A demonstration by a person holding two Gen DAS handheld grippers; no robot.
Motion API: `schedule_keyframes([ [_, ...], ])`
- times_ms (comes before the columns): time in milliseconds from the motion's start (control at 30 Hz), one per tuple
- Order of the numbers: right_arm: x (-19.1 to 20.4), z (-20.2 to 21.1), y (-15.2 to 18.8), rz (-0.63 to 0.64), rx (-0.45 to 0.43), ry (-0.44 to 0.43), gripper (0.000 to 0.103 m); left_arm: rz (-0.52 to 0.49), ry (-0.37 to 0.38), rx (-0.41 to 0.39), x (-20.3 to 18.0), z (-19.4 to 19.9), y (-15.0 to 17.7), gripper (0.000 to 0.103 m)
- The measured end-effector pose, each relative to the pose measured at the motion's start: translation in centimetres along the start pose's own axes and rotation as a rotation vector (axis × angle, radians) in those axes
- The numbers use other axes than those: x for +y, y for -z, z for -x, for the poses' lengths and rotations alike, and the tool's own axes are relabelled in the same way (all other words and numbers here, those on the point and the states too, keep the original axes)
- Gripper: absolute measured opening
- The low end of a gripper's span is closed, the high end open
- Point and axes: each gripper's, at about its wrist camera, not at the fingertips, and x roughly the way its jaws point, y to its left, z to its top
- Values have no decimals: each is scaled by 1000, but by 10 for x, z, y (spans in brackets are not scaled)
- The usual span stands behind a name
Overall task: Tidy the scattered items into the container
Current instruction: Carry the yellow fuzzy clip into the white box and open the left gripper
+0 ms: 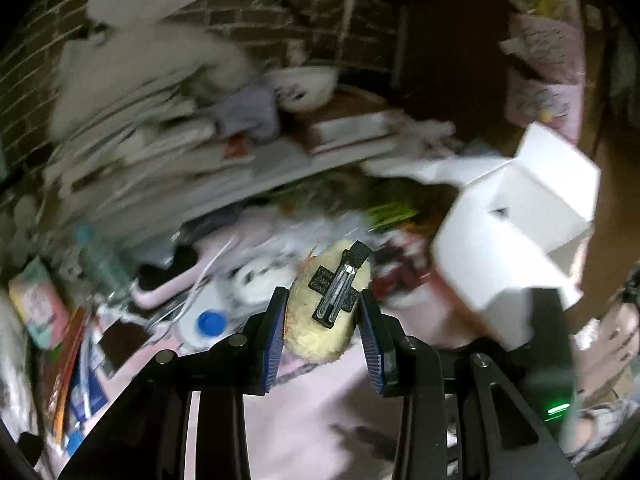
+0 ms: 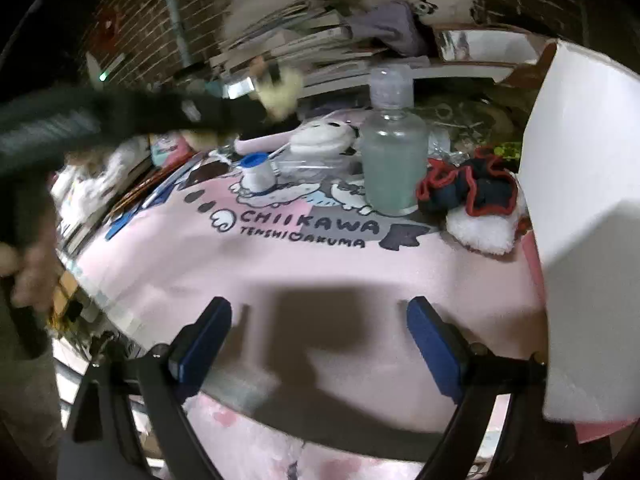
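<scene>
My left gripper [image 1: 324, 308] is shut on a fluffy cream hair clip [image 1: 320, 332] with a black metal clasp, held in the air above the pink mat. The same clip [image 2: 280, 88] shows blurred in the right wrist view at the tip of the left gripper. The white box container [image 1: 516, 232] stands to the right of it; in the right wrist view the box [image 2: 584, 184] fills the right edge. My right gripper [image 2: 320, 340] is open and empty, low over the pink Chiikawa mat [image 2: 320, 264]. A dark scrunchie with red trim [image 2: 468, 190] and a white puff [image 2: 480, 232] lie by the box.
A translucent bottle [image 2: 394, 148] stands mid-mat. A small blue-capped jar [image 2: 258, 174] and a white plush [image 2: 320, 140] lie behind it. Stacked books [image 2: 320, 44] and a brick wall [image 2: 144, 12] close the back. Papers and packets clutter the left side [image 1: 68, 344].
</scene>
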Motion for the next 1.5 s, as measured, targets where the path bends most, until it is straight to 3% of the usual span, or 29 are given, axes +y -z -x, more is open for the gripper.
schedule_keyframes([
  [267,-3,-7,-3,-9,-28,25,88,-138,174,-27,-56,4,-39,30],
  [400,-4,-8,-2,-13,-33,31,88,-203,212,0,-83,-2,-54,30],
  [733,-5,-2,10,-2,-93,72,89,-342,343,182,-145,-36,-79,30],
  [1067,-8,1,13,-23,-119,54,90,-344,387,343,-176,-76,-92,31],
  [1133,-8,2,13,-26,-121,49,91,-343,374,367,-179,-82,-90,33],
  [1267,-8,2,13,-25,-121,44,91,-347,346,387,-180,-90,-87,52],
  [1400,-9,3,14,-25,-122,44,91,-331,323,361,-175,-89,-88,68],
  [1500,-8,3,14,-24,-122,44,91,-316,308,316,-167,-79,-90,75],
])
